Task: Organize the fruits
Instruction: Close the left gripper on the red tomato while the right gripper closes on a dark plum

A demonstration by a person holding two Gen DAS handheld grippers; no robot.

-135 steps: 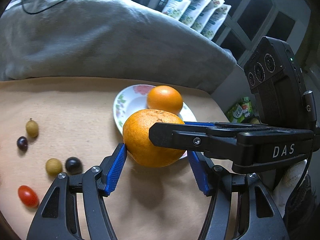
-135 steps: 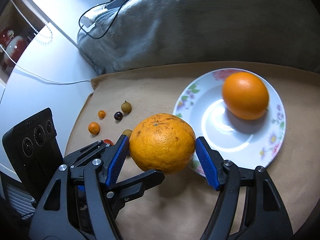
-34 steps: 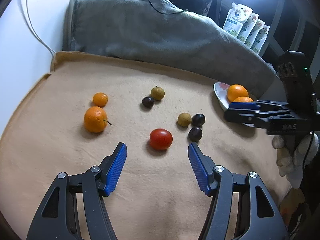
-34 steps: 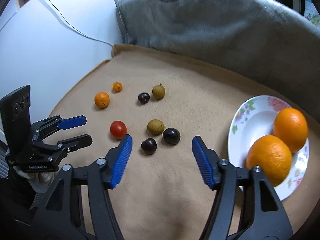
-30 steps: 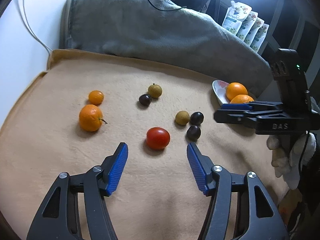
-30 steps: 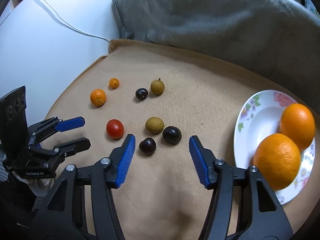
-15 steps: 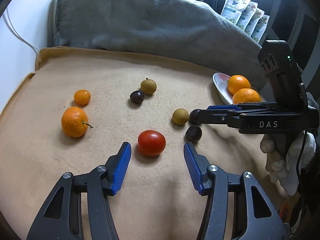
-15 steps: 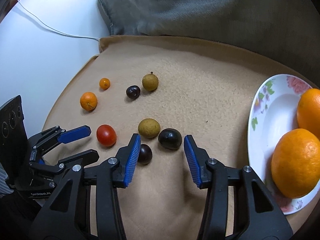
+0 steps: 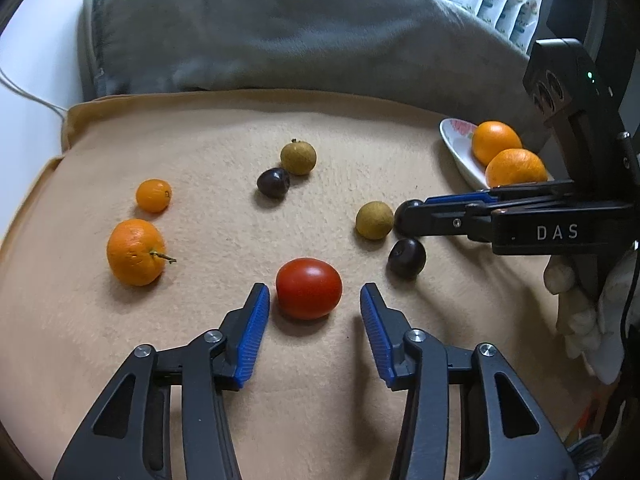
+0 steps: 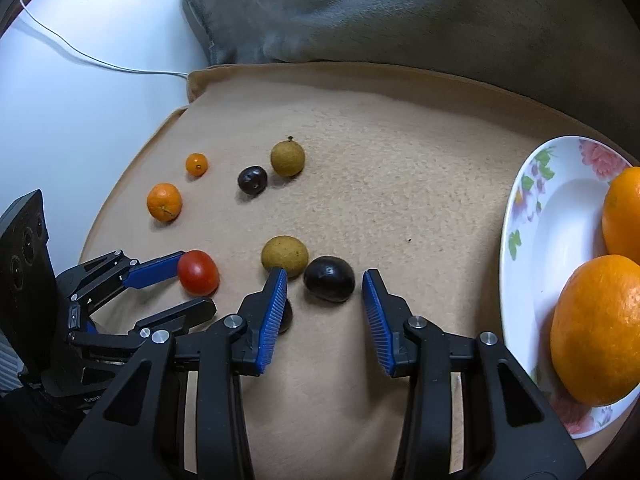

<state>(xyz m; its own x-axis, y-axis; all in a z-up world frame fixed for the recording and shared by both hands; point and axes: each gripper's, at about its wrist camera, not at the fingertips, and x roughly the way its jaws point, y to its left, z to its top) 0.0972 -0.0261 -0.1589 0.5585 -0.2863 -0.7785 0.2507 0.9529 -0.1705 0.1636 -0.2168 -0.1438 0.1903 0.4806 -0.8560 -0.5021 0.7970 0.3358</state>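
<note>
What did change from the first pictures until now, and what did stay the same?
The big orange both grippers carried was let go; it lies on the plate beside the other orange. The left gripper came down around the tomato, the right gripper around a dark plum; both jaws have been closing, not yet gripping. The small fruits stayed in place.

In the right wrist view the plate (image 10: 516, 240) and both oranges (image 10: 596, 332) are cut off by the picture's edge. A dark fruit (image 10: 286, 316) sits half hidden behind the right hand-held gripper (image 10: 325, 280). In the left view, another dark fruit (image 9: 400, 216) hides behind that gripper's fingers.
</note>
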